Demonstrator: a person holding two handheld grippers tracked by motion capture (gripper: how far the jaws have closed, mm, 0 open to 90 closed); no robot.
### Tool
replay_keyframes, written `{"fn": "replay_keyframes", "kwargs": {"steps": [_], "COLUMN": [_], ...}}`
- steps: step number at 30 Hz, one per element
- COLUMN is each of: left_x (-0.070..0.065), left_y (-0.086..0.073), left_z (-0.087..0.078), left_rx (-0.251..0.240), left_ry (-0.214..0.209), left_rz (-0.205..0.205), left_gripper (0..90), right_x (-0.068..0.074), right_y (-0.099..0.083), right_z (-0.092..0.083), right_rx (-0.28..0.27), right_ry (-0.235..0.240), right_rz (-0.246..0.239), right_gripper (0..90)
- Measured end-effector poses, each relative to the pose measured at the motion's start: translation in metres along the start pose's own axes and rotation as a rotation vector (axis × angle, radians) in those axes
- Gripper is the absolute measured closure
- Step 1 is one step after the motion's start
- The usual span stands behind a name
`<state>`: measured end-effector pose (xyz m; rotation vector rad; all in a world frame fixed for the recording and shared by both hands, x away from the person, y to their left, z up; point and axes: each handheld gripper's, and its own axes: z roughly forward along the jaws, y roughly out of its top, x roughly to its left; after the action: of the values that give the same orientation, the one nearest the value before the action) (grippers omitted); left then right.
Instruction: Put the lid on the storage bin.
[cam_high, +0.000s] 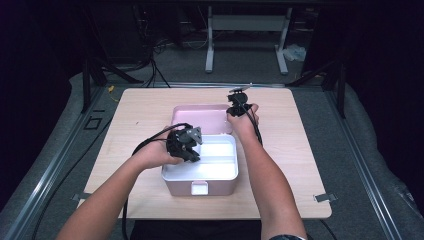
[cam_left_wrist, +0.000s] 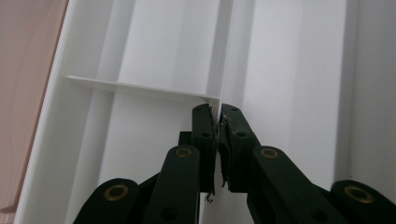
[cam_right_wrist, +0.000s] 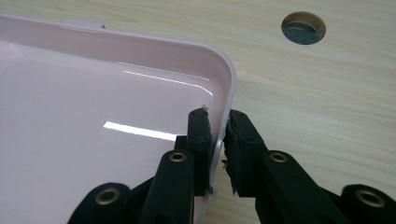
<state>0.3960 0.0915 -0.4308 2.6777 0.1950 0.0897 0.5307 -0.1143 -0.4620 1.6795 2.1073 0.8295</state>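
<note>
A pink box (cam_high: 176, 187) stands mid-table with its lid (cam_high: 200, 119) swung back and lying open behind it. Inside sits a white tray (cam_high: 217, 170) with thin partitions. My left gripper (cam_high: 193, 155) reaches down into the tray's left side. In the left gripper view, my left gripper (cam_left_wrist: 217, 114) is shut on the upright white partition (cam_left_wrist: 225, 56), where a cross wall (cam_left_wrist: 140, 87) meets it. My right gripper (cam_high: 236, 111) is at the lid's far right corner. In the right gripper view, my right gripper (cam_right_wrist: 218, 122) is pinching the pink lid's rim (cam_right_wrist: 229, 79), one jaw inside and one outside.
The wooden table (cam_high: 300, 150) has bare surface to the left and right of the box. A round cable hole (cam_right_wrist: 303, 28) lies in the tabletop just beyond the lid's corner. The box's white latch (cam_high: 199, 188) faces the near edge. Cables trail from both grippers.
</note>
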Motion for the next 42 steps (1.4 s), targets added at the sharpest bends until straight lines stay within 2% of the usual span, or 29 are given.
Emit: {"fn": "replay_keyframes", "kwargs": {"steps": [16, 19, 21, 22, 24, 27, 30, 32, 34, 42], "left_x": [0.000, -0.001, -0.001, -0.001, -0.001, -0.001, -0.001, -0.002, -0.003, -0.004], "left_y": [0.000, 0.000, 0.000, 0.000, 0.000, 0.000, 0.001, 0.001, 0.002, 0.003], "left_z": [0.000, 0.000, 0.000, 0.000, 0.000, 0.000, 0.000, 0.000, 0.000, 0.000], "left_rx": [0.005, 0.005, 0.005, 0.005, 0.005, 0.004, 0.012, 0.012, 0.020, 0.024], "left_ry": [0.002, 0.003, 0.003, 0.003, 0.003, 0.009, 0.013, 0.017, 0.022, 0.032], "left_rz": [0.000, 0.000, 0.000, 0.000, 0.000, 0.004, 0.008, 0.004, 0.006, 0.008], "left_gripper": [84.9, 84.9, 84.9, 84.9, 84.9, 84.8, 84.8, 84.8, 84.7, 84.5], "right_x": [0.004, 0.005, 0.004, 0.005, 0.006, 0.008, 0.009, 0.010, 0.013, 0.014], "right_y": [0.004, 0.006, 0.007, 0.007, 0.008, 0.009, 0.011, 0.009, 0.006, -0.017], "right_z": [-0.014, -0.018, -0.021, -0.022, -0.026, -0.038, -0.058, -0.069, -0.080, -0.119], "right_rx": [-0.062, -0.080, -0.069, -0.088, -0.099, -0.132, -0.173, -0.210, -0.238, -0.347], "right_ry": [-0.023, -0.023, -0.005, -0.019, -0.019, -0.025, -0.002, -0.004, -0.005, 0.062], "right_rz": [-0.005, -0.006, -0.009, -0.006, -0.011, -0.035, -0.053, -0.075, -0.108, -0.138], "right_gripper": [82.4, 82.8, 83.0, 83.0, 83.2, 83.5, 84.1, 84.1, 84.1, 85.7]}}
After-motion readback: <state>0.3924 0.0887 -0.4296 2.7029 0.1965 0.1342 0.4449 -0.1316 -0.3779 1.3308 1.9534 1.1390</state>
